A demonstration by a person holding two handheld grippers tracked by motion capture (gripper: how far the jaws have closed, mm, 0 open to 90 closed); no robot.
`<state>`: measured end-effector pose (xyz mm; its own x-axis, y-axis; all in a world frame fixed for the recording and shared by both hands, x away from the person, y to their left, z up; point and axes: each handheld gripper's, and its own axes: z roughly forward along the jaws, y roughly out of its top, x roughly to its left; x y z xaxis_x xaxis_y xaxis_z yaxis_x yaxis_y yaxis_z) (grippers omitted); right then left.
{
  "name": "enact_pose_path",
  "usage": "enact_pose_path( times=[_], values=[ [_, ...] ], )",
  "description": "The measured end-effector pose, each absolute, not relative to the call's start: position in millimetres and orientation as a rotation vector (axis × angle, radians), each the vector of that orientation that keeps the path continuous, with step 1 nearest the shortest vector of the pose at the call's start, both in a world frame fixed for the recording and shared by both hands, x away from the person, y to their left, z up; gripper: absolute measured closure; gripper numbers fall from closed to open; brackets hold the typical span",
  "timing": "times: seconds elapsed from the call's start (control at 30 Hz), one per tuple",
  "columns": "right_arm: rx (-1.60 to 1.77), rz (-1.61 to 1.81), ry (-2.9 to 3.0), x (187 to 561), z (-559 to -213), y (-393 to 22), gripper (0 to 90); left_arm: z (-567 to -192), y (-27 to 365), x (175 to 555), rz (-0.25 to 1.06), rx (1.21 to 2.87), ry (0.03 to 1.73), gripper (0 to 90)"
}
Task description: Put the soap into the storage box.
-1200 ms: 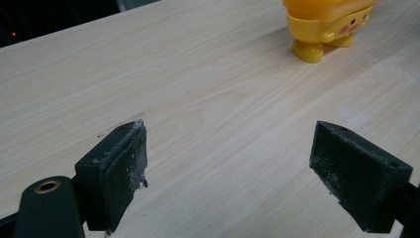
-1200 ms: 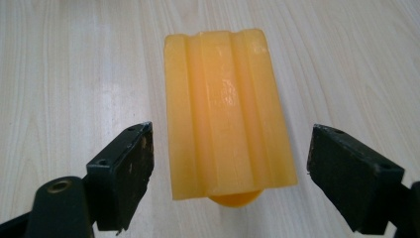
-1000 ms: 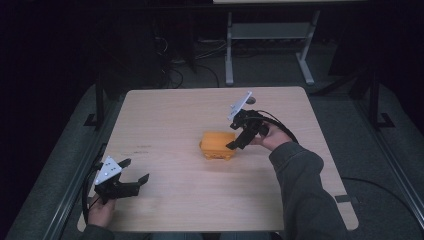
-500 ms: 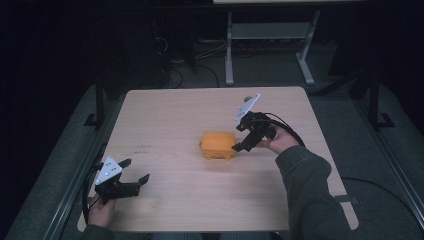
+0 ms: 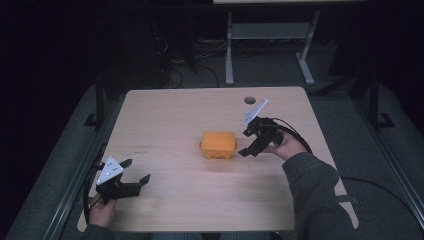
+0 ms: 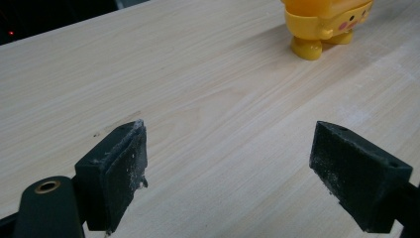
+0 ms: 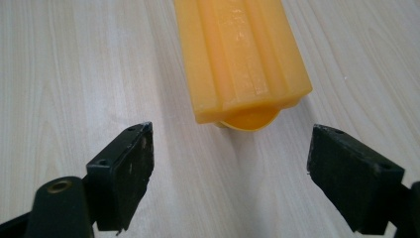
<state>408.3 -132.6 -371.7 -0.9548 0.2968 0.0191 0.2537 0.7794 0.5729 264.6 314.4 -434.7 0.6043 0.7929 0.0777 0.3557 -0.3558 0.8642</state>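
The fingers (image 7: 124,178) of the right gripper (image 5: 248,142) are spread wide with nothing between them, and in the right gripper view the end of the orange toy (image 7: 241,59) lies just ahead of the gap, clear of both pads. The toy (image 5: 218,144) sits near the middle of the pale wooden table (image 5: 165,115), and in the high view the right gripper is just beside it on its right, held low over the wood by the person's right hand (image 5: 286,146), whose grey sleeve (image 5: 315,195) comes up from the bottom edge. A grey three-cornered plate (image 5: 254,111) stands tilted above that gripper, and a black cable (image 5: 300,140) loops around the back of the hand. The left gripper (image 5: 135,172) is well apart from the toy, near the table's front left corner, gripped by the left hand (image 5: 102,211); its fingers (image 6: 116,173) are also spread wide and empty, hovering over bare wood. In the left gripper view the toy (image 6: 324,22) shows at the far top right: a yellow-orange body with a small round foot and a pink spot on its side, standing on the table. Beyond the far edge of the table the dark floor holds a white metal frame (image 5: 270,40) and tangled cables (image 5: 180,55).
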Motion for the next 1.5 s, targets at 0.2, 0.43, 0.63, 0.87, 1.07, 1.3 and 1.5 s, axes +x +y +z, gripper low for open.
enact_pose_path(
  times=[0.2, 0.43, 0.63, 0.87, 1.07, 1.3, 1.5],
  values=[
    [0.474, 0.921, 2.89, 404, -375, -139, 18.2, -435, 314, 265, 0.628, 1.952, 0.913, 14.2],
    [0.484, 0.919, 2.89, 400, -377, -143, 18.1, -435, 314, 265, 0.63, 1.952, 0.913, 14.2],
    [0.512, 0.926, 2.888, 395, -381, -149, 18.1, -435, 315, 265, 0.63, 1.951, 0.915, 14.2],
    [0.524, 0.933, 2.883, 392, -381, -156, 18.4, -435, 314, 265, 0.631, 1.955, 0.913, 14.2],
    [0.553, 0.942, 2.875, 389, -384, -164, 18.3, -435, 315, 265, 0.63, 1.953, 0.916, 14.3],
    [0.584, 0.934, 2.874, 381, -389, -173, 18.1, -435, 313, 265, 0.63, 1.949, 0.916, 14.2],
    [0.607, 0.938, 2.864, 375, -392, -183, 18.1, -436, 313, 265, 0.629, 1.949, 0.916, 14.2]
  ],
)
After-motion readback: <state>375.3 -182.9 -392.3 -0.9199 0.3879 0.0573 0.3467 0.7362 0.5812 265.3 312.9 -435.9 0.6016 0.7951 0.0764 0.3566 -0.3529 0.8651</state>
